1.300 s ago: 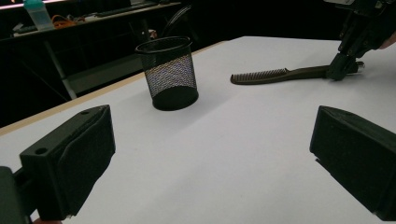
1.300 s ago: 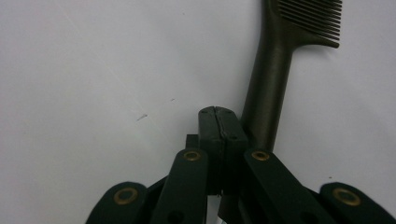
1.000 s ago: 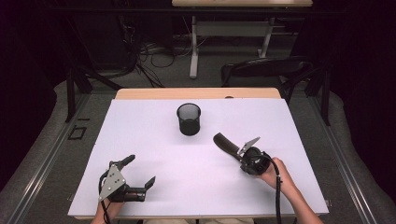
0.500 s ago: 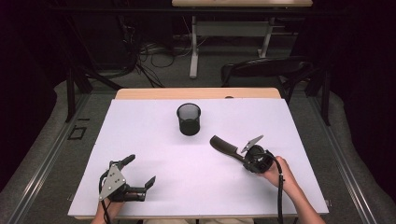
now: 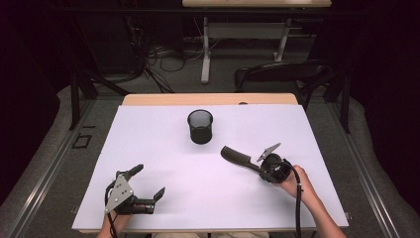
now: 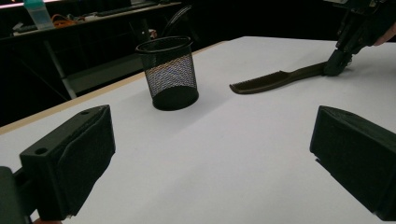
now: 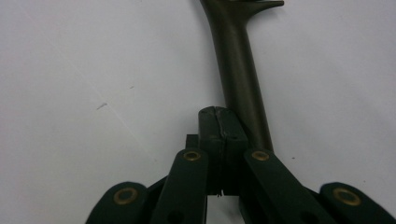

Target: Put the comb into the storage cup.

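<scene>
My right tool (image 5: 261,168) clamps the comb (image 5: 236,158) by its handle, teeth toward the mesh cup (image 5: 200,126) at eleven o'clock, ready to lift, while my left tool (image 5: 147,190) rests agape.

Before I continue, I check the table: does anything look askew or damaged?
Nothing stands out. The black mesh cup stands upright, the dark plastic comb lies flat and whole, held at its handle by the right gripper.

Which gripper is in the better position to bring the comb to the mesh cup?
The right gripper: its jaws are shut on the handle of the comb, with the mesh cup just ahead. The left gripper sits open near the table's front edge, away from both.
</scene>
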Demonstrator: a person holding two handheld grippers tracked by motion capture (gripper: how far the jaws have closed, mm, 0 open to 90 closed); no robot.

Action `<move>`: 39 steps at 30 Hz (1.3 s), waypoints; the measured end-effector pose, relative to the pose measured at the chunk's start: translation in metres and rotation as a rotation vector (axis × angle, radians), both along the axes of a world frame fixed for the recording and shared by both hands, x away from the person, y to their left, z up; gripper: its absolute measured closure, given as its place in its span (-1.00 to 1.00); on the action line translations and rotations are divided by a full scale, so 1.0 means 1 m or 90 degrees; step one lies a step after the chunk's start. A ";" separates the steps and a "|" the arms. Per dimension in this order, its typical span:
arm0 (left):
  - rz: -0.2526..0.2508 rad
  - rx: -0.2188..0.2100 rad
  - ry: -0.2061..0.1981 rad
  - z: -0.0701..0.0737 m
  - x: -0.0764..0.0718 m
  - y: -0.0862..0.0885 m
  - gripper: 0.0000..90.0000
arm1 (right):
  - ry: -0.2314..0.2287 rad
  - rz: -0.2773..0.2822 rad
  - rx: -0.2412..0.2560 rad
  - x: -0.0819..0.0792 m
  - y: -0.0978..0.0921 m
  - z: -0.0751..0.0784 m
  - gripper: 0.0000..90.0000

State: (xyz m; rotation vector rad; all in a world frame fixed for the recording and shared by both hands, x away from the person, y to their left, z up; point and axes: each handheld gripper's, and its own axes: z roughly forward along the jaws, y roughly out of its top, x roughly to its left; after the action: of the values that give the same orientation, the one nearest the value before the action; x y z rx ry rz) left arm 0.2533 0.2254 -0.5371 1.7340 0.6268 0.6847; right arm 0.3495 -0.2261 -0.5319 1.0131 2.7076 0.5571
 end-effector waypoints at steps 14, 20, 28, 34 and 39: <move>0.002 0.000 -0.002 0.001 -0.002 0.001 -1.00 | 0.003 0.033 0.023 -0.013 0.003 0.015 0.57; 0.003 0.000 0.001 0.000 -0.001 0.001 -1.00 | -0.005 0.035 0.040 -0.015 0.000 0.020 0.14; 0.003 -0.001 0.001 0.000 -0.002 0.001 -1.00 | -0.015 0.032 0.037 -0.017 0.001 0.032 -0.36; 0.003 0.000 0.000 0.000 -0.002 0.001 -1.00 | -0.030 0.026 0.039 -0.017 0.002 0.037 -0.62; 0.005 0.000 0.002 0.000 -0.001 0.001 -1.00 | -0.035 0.023 0.037 -0.015 0.001 0.041 -0.72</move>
State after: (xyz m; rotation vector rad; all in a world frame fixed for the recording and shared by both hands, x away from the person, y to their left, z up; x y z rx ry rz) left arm 0.2518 0.2262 -0.5372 1.7330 0.6364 0.6882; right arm 0.3345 -0.2253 -0.4907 0.9492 2.6815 0.6635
